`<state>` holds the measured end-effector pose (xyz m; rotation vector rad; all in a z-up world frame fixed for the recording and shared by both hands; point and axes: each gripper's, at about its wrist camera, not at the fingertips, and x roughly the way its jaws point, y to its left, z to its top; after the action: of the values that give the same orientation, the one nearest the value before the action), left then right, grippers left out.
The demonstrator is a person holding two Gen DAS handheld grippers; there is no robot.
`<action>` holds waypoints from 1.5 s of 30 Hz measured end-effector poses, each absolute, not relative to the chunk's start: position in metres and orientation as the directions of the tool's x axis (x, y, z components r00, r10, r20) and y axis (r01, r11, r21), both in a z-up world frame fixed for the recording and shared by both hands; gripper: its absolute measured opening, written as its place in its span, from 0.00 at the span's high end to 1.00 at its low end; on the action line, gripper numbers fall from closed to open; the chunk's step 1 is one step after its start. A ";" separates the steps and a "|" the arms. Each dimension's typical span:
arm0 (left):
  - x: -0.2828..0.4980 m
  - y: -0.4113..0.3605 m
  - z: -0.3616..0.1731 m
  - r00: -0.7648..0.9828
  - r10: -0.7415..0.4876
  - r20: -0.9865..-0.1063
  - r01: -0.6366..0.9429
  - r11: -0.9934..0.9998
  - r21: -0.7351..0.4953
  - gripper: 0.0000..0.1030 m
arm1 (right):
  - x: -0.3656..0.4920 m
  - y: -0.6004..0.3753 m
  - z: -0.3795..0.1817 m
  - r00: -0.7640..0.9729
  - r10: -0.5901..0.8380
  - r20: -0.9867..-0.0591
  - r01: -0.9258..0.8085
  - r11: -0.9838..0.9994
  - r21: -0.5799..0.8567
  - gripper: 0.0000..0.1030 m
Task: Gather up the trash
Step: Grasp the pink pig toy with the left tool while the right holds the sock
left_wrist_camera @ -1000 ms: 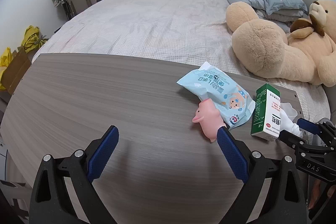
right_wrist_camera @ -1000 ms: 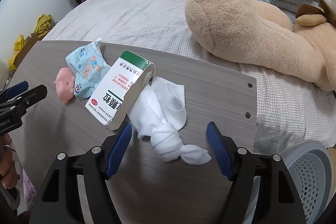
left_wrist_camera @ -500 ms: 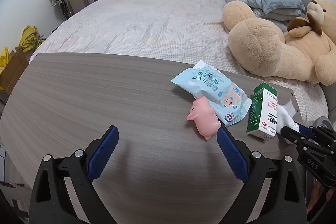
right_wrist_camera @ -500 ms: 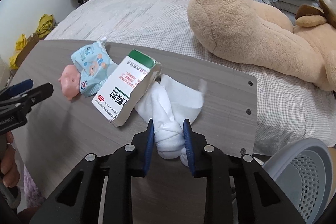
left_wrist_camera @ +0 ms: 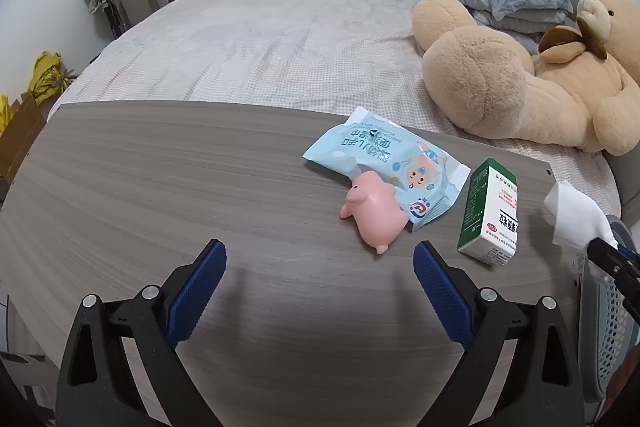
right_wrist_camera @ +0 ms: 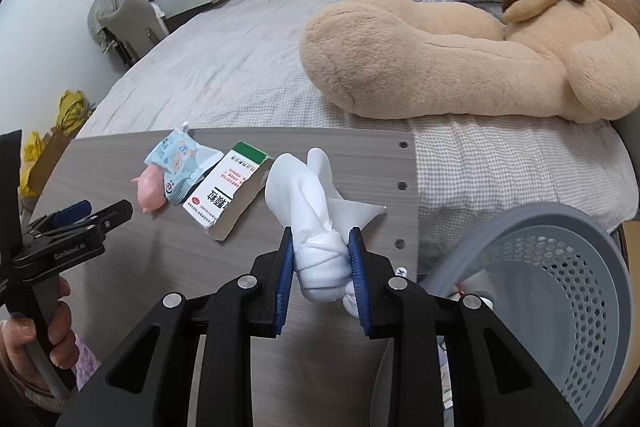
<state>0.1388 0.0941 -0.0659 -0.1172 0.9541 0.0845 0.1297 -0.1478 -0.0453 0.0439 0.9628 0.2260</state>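
1. The right tongs (right_wrist_camera: 321,259) have just been closing and now pinch the knotted white tissue (right_wrist_camera: 316,223) between their blue pads, its loose tails fanning out ahead of the tips, clear of the table (right_wrist_camera: 120,163).
2. The left tongs (left_wrist_camera: 318,287) are spread wide and hold nothing; they hover over bare table, with the pink pig toy (left_wrist_camera: 374,209) just ahead of the right finger.
3. The step in hand looks like carrying the tissue to the grey perforated bin (right_wrist_camera: 560,291), which sits low to the right of the right tongs, past the table edge.
4. To do it well: keep the squeeze firm on the knot, swing right until the tips are over the bin's mouth, and watch that the trailing tails do not drag the medicine box (right_wrist_camera: 228,195) just left of them.
5. Count: one tissue bundle, one medicine box, one blue wipes packet (right_wrist_camera: 180,159), one pig toy, one bin, one big teddy bear (right_wrist_camera: 460,55) on the bed beyond.
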 end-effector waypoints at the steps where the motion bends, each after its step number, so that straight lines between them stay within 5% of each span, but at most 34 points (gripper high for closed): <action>1: 0.141 0.093 -0.067 0.575 0.017 -0.818 -0.124 0.990 -0.067 0.10 | 0.127 -0.149 -0.045 0.552 0.208 -0.807 -0.163 0.977 0.139 0.74; 16: 0.169 0.085 -0.081 0.558 0.002 -0.830 -0.145 0.985 -0.096 0.11 | 0.119 -0.156 -0.053 0.537 0.229 -0.812 -0.128 0.973 0.190 0.75; 24: 0.169 0.090 -0.081 0.564 -0.042 -0.825 -0.128 0.982 -0.137 0.42 | 0.122 -0.155 -0.056 0.531 0.229 -0.816 -0.123 0.973 0.193 0.75; 28: 0.168 0.090 -0.079 0.562 -0.123 -0.818 -0.080 0.976 -0.202 0.68 | 0.122 -0.153 -0.057 0.529 0.230 -0.817 -0.125 0.973 0.194 0.75; 45: 0.134 0.102 -0.063 0.587 -0.112 -0.802 -0.064 0.981 -0.184 0.71 | 0.103 -0.150 -0.054 0.537 0.244 -0.808 -0.123 0.970 0.211 0.75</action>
<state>0.1341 0.1025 -0.0631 -0.2012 0.9448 -0.0285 0.1027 -0.1505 -0.0539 0.1338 0.9810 0.2194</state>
